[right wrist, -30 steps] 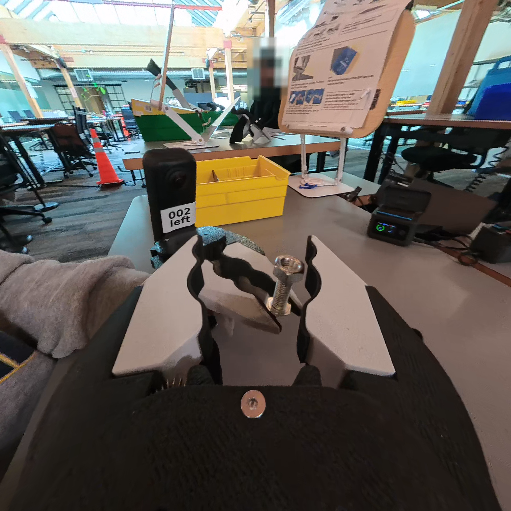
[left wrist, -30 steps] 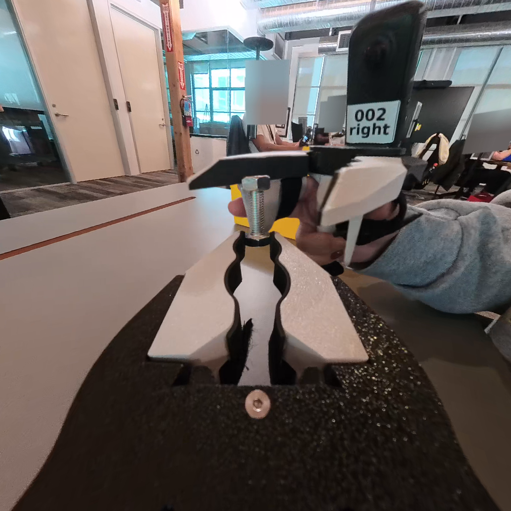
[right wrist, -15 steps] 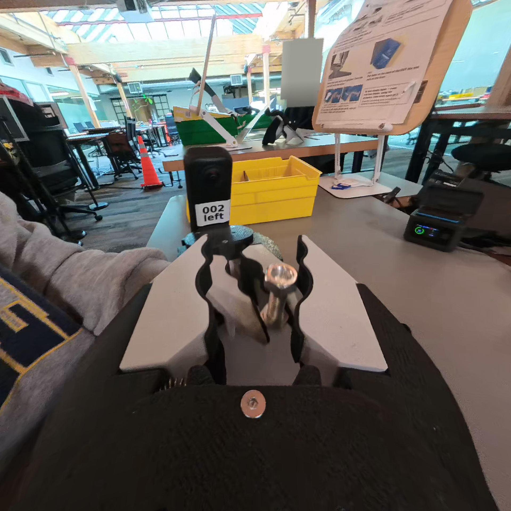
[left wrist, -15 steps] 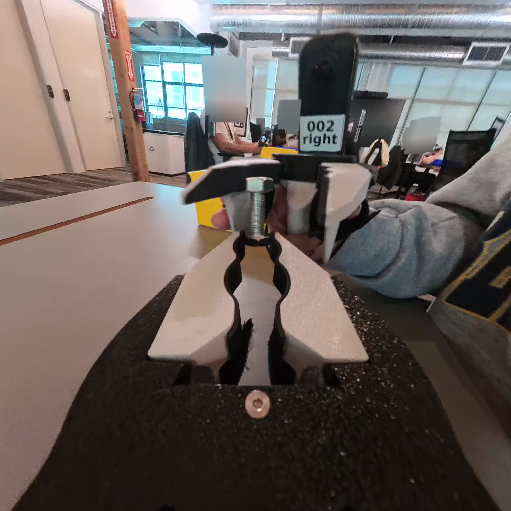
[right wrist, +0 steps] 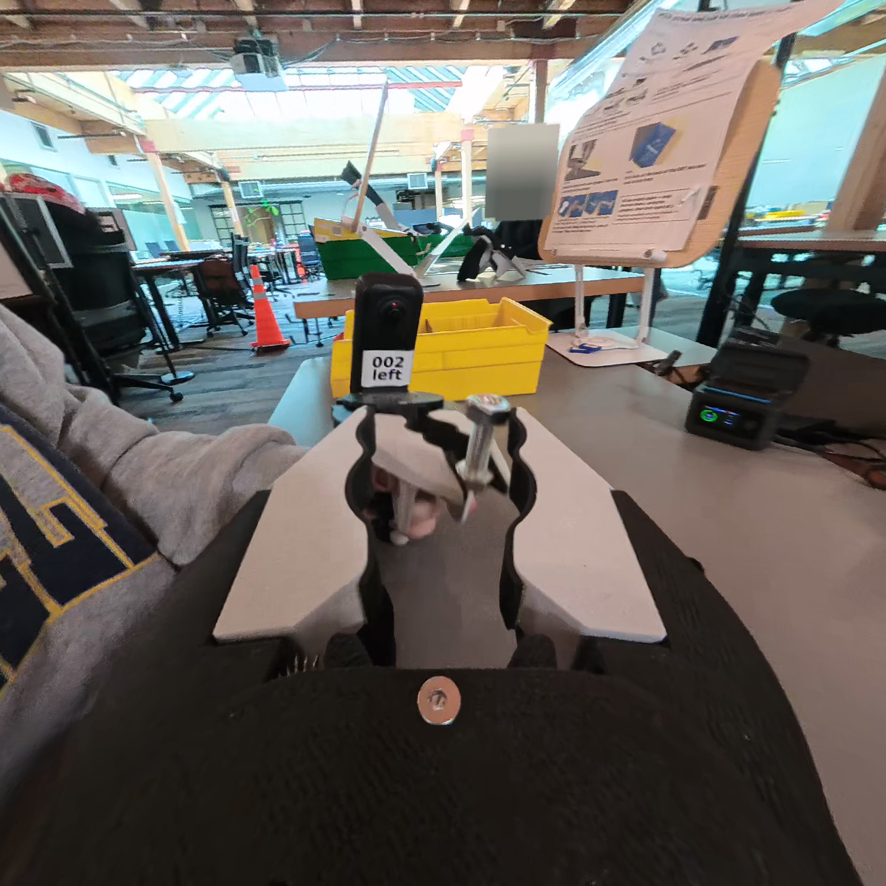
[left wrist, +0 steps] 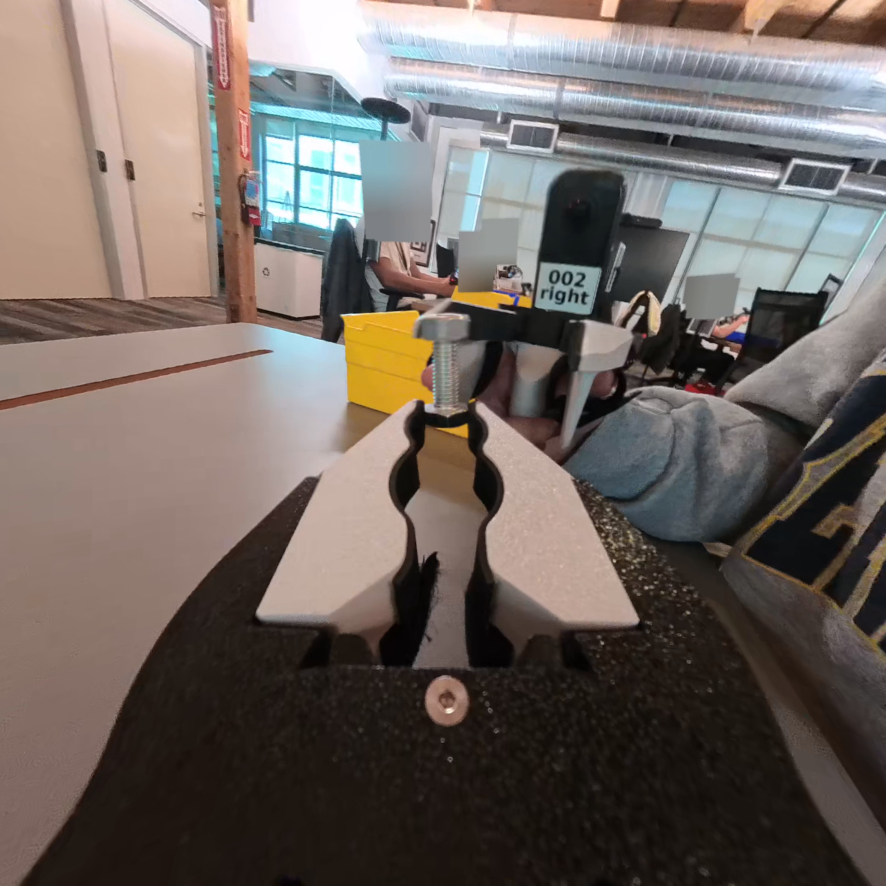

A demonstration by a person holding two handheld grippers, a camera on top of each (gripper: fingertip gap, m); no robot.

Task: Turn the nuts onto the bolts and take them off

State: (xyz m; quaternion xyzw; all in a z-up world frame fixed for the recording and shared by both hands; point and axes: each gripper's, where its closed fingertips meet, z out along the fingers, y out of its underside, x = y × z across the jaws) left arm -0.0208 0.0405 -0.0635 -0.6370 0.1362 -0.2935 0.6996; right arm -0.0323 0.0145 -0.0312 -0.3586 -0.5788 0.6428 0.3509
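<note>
My left gripper (left wrist: 447, 418) is shut on a silver nut (left wrist: 448, 408) at its fingertips. A silver bolt (left wrist: 443, 369) stands upright out of the nut, hex head on top. In the right wrist view the bolt (right wrist: 479, 446) leans slightly, and its head sits at the tip of my right gripper (right wrist: 438, 422), against the inner side of the right finger (right wrist: 565, 527). The jaws stand much wider apart than the head, so the right gripper is open. The left gripper's fingers (right wrist: 417, 460) show between them, holding the nut (right wrist: 474, 475).
A yellow bin (right wrist: 479, 345) stands on the grey table (left wrist: 144, 455) just beyond the grippers; it also shows in the left wrist view (left wrist: 378, 364). A black device with a small screen (right wrist: 738, 412) and a paper stand (right wrist: 637, 158) are at the right. Grey sleeves (left wrist: 661, 460) lie close. My left and right fingertips are right by each other.
The right gripper has drawn back and turned, so the bolt head moved from deep between its fingers to the tip of its right finger. The left gripper stays shut on the nut.
</note>
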